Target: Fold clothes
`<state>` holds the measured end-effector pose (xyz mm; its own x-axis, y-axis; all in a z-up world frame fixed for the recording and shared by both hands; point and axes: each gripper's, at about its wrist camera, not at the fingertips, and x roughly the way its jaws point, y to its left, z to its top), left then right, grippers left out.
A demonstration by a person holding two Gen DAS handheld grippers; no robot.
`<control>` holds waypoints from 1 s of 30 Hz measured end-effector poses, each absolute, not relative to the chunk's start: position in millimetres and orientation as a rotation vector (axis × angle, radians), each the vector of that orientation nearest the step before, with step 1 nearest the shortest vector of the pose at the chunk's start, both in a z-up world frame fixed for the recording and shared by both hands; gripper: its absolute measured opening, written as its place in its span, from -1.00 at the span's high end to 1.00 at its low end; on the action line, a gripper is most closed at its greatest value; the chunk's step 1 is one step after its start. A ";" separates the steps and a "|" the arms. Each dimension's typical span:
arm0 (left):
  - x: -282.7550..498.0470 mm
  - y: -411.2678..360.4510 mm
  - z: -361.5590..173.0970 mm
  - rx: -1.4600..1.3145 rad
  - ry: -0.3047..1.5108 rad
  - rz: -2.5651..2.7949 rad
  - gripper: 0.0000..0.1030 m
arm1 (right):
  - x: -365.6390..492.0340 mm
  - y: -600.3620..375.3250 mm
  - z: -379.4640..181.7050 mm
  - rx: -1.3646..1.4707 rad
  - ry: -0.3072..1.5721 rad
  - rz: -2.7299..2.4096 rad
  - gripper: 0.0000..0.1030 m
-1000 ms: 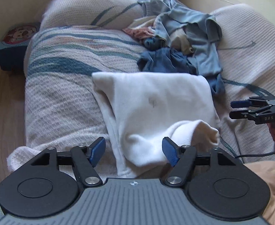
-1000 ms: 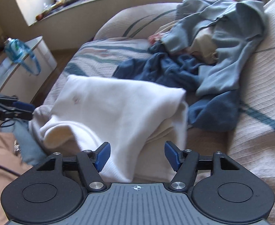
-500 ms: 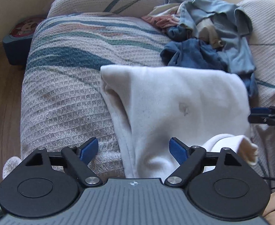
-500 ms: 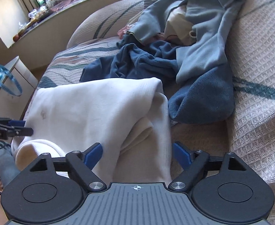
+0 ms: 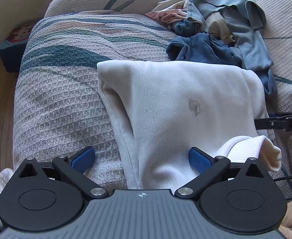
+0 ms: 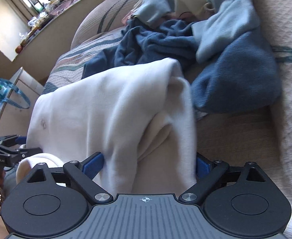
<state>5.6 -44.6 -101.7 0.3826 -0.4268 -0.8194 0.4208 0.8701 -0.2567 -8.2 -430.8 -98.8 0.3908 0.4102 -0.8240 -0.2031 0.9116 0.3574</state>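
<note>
A white knitted sweatshirt point(image 5: 175, 107) lies partly folded on the seat of a sofa draped in a pale waffle-weave throw with teal and pink wavy stripes point(image 5: 66, 91). A small grey smudge marks its top layer, and one ribbed white cuff point(image 5: 253, 149) curls up at its near right corner. Just behind it sits a loose heap of dark blue and light blue clothes point(image 5: 221, 39), not yet folded.

The left gripper point(image 5: 142, 158) hovers low over the near left edge of the sweatshirt. Its jaws have just been opening and now stand wide, with the garment's edge lying between the blue pads but not pinched. The right gripper point(image 6: 149, 164) sits over the near right side, where the layers bunch into soft ridges. Its jaws too have just been opening and stand wide, cloth between them but unclamped.

The fold appears to be laid and released. To finish it well, the bunched right side probably needs smoothing flat and the stray cuff tucking in before the next fold, catching all layers together so the lower ones do not slide.
</note>
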 end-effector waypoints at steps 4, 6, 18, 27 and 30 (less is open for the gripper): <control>3.4 -42.4 -93.1 -0.073 1.014 -0.541 -0.08 | -12.3 -417.7 -95.4 0.159 1.092 0.393 -0.68; 3.4 -46.9 -89.3 -0.085 1.016 -0.557 0.09 | -15.8 -415.4 -91.9 0.138 1.080 0.391 -0.45; 1.2 -32.3 -56.3 -0.172 0.967 -0.528 0.57 | -28.5 -396.6 -45.7 0.061 0.968 0.444 0.50; 18.0 -6.1 -22.3 -0.240 0.896 -0.463 0.76 | -16.9 -377.8 -12.1 -0.036 0.880 0.460 0.54; 19.6 -8.5 -38.6 -0.235 0.950 -0.456 0.55 | -14.6 -379.5 -21.0 -0.049 0.915 0.442 0.54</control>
<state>19.6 -8.5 -38.6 0.4970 -0.4734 -0.7272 0.2709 0.8808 -0.3883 -14.6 -379.5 -21.0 0.5265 0.3491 -0.7752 -0.3899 0.9094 0.1448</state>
